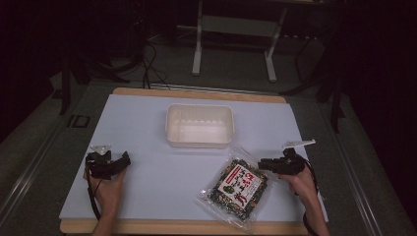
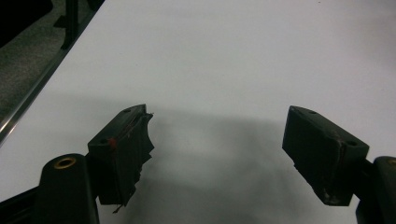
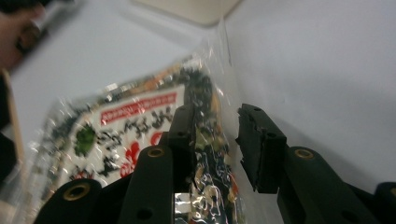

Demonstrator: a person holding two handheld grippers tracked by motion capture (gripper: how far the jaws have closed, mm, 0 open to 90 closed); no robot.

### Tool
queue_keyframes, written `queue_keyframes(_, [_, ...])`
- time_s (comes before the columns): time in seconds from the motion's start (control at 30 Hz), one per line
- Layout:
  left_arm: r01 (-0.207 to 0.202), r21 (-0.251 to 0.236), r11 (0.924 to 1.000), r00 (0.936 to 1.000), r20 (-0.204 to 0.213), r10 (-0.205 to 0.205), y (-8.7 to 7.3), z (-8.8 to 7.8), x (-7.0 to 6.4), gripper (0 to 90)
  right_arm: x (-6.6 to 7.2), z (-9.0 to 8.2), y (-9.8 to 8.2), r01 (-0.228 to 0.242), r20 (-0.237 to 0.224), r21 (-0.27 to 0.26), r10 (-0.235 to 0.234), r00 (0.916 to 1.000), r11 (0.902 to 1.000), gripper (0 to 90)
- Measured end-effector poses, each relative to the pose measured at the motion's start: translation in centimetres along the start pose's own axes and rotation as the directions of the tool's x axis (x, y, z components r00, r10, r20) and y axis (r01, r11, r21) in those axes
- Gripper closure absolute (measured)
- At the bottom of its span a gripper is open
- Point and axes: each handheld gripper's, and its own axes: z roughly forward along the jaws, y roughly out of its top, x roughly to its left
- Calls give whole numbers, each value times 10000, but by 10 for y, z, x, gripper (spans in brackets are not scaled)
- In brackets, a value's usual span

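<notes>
The surface (image 1: 162, 172), covered by a pale sheet over a wooden board, is seen from the high view. An empty cream plastic tub (image 1: 199, 125) is placed near its far middle. A clear snack packet (image 1: 237, 186) with a red-and-white label is laid flat at the near right, just in front of the tub's right corner. The right hand-held gripper (image 1: 262, 163) is held at the packet's right edge; in the right gripper view its jaws are seen partly closed, with the packet's clear edge (image 3: 210, 154) standing between them, and whether the pads press on it cannot be told. The left hand-held gripper (image 1: 126, 160) is rested at the near left, well apart from the packet, its jaws wide apart over bare surface (image 2: 219, 70) and nothing held.
</notes>
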Motion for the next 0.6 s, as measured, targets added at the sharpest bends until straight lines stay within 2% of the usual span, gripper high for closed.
queue_keyframes(0.07, [4, -2, 10000, 10000, 11, -4, 0, 0, 0, 233, 0, 0, 0, 0, 0, 0, 0, 10000, 10000, 658])
queue_keyframes(0.1, [-9, 12, 10000, 10000, 3, 9, 0, 0, 0, 233, 1, 3, 0, 105, 252, 280, -112, 9996, 9996, 649])
queue_keyframes(0.13, [-18, 13, 10000, 10000, 5, 18, 0, 0, 0, 234, 2, 11, 0, 235, 426, 839, -271, 9987, 9962, 649])
queue_keyframes(0.2, [-29, 13, 10000, 10000, -1, 29, 0, 0, -1, 235, 3, 18, -1, 349, 596, 1237, -425, 9973, 9917, 650])
queue_keyframes(0.3, [-33, 20, 10000, 10000, 22, 33, 0, 0, -1, 238, 0, 19, 0, 71, 494, 932, -117, 9987, 9956, 737])
queue_keyframes(0.4, [-28, 12, 10000, 10000, 85, 28, 0, 0, 0, 243, -2, 19, -1, -174, 325, 804, 148, 9994, 9966, 767])
queue_keyframes(0.47, [-42, 23, 10000, 9999, 107, 42, 0, 0, 0, 245, -1, 18, -1, -134, 333, 852, 106, 9994, 9963, 795])
queue_keyframes(0.5, [-29, 16, 10000, 9999, 123, 29, 0, 0, 0, 245, -1, 17, 0, -97, 356, 845, 67, 9993, 9964, 893])
queue_keyframes(0.53, [-28, 21, 10000, 9999, 124, 27, 0, 0, 0, 245, -1, 17, 0, -36, 601, 859, -16, 9982, 9963, 891])
queue_keyframes(0.6, [-16, -5, 10000, 9999, 140, 16, 0, 0, 0, 245, -1, 17, 0, 48, 599, 945, -105, 9981, 9955, 895])
